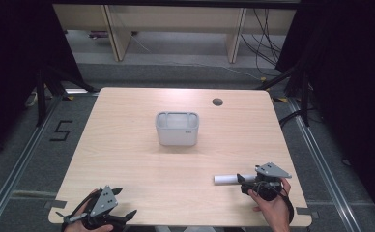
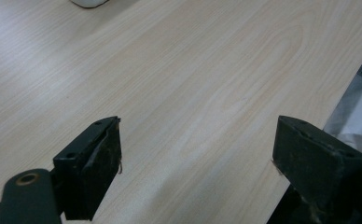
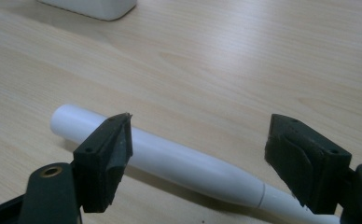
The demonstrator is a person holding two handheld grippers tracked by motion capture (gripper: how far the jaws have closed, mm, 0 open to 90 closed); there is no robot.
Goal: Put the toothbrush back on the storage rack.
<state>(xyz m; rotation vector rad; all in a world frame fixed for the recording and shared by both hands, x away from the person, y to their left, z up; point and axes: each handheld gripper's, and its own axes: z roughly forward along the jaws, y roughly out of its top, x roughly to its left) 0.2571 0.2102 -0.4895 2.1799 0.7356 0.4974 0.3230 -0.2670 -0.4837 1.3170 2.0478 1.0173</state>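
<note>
A white tapered stick (image 1: 226,179) lies flat on the wooden table (image 1: 137,159) at the front right. My right gripper (image 1: 242,183) sits at its right end, held by a hand. In the right gripper view the stick (image 3: 179,161) runs across between the jaws of the right gripper (image 3: 200,121), which is open and not pressing on it. A grey open-topped container (image 1: 176,128) stands at the table's middle. My left gripper (image 1: 125,202) rests at the front left edge. In its own view the left gripper (image 2: 198,126) is open over bare wood, with nothing between the jaws.
A round cable hole (image 1: 217,102) is set in the table's far right part. The container's base corner (image 3: 100,7) shows at the top of the right gripper view. The table's edge (image 2: 351,74) runs close beside the left gripper's right jaw.
</note>
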